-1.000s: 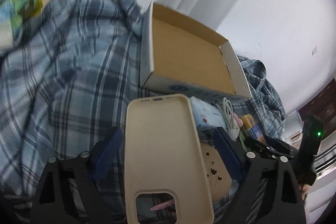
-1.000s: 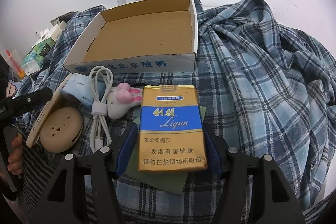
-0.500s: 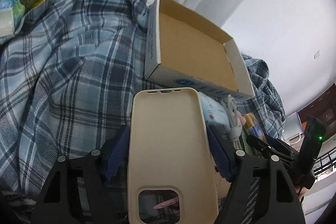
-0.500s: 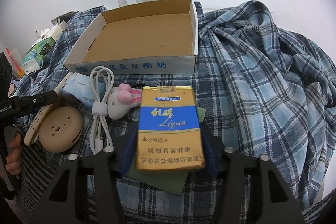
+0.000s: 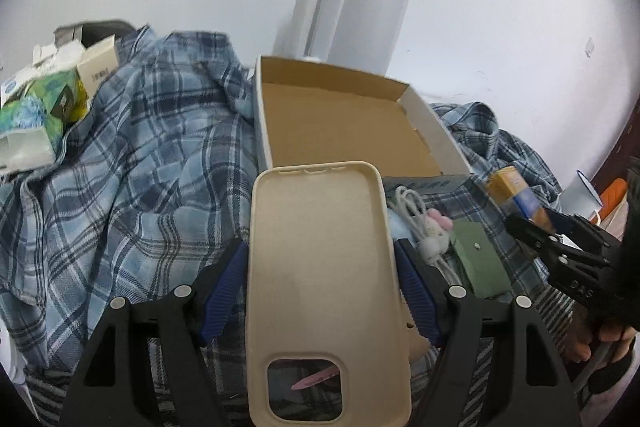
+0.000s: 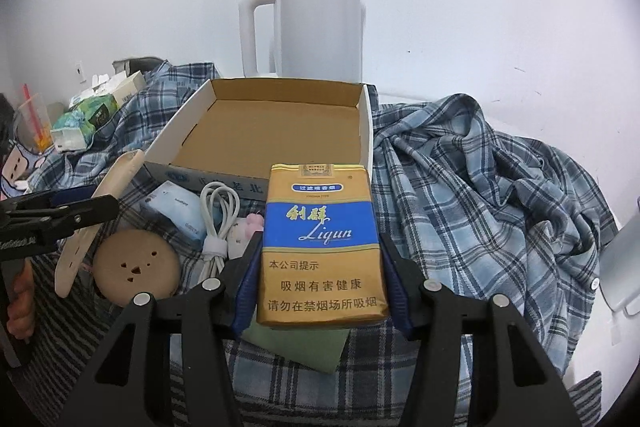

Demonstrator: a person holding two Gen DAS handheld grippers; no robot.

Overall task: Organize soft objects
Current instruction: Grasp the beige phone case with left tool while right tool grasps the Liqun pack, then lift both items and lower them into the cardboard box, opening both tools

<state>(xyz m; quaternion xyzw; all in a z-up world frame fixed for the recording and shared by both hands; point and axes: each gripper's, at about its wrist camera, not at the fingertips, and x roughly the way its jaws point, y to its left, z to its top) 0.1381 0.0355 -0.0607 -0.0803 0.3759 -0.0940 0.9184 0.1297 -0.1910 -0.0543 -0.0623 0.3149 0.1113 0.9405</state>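
Silicone, beige and flat, the phone case [image 5: 324, 267] is being gripped by the left gripper [image 5: 322, 291] while a soft rectangular cigarette pack [image 6: 322, 247] is being clamped by the right gripper [image 6: 320, 291], both before the open cardboard box [image 6: 276, 131].

Box [image 6: 280, 131] open; kettle [image 6: 316, 31] behind.

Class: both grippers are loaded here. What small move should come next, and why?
Probably carry the phone case, clamped in the left gripper, forward over the empty cardboard box just ahead. The right gripper likewise holds the cigarette pack, facing the same box.
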